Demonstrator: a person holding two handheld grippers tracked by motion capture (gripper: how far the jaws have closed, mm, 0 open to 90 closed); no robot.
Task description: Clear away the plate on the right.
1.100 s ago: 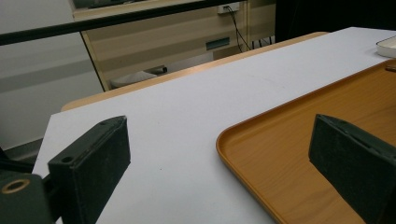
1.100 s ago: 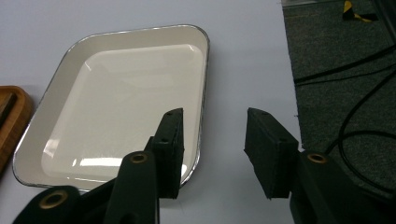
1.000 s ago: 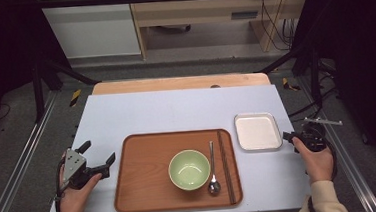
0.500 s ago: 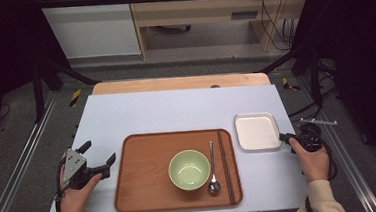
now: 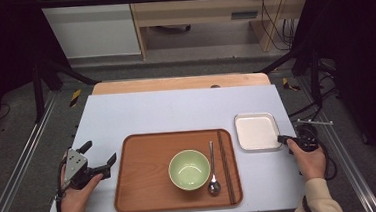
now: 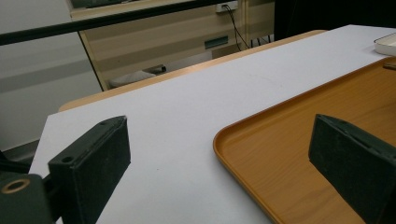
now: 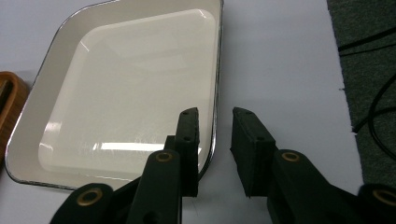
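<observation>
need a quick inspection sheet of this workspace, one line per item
surface: pale table, wooden strip along its far edge
job's things: white square dish at the table's right, its rim between the right gripper's fingers
clutter: wooden tray holding a green bowl, a spoon and chopsticks
grippers: right gripper straddles the dish rim, jaws just been closing, a gap remains; left gripper open at the tray's left edge, holding nothing
cables: one trails from the right gripper; more on the floor at far right
surroundings: metal frame rails, wooden furniture behind the table
</observation>
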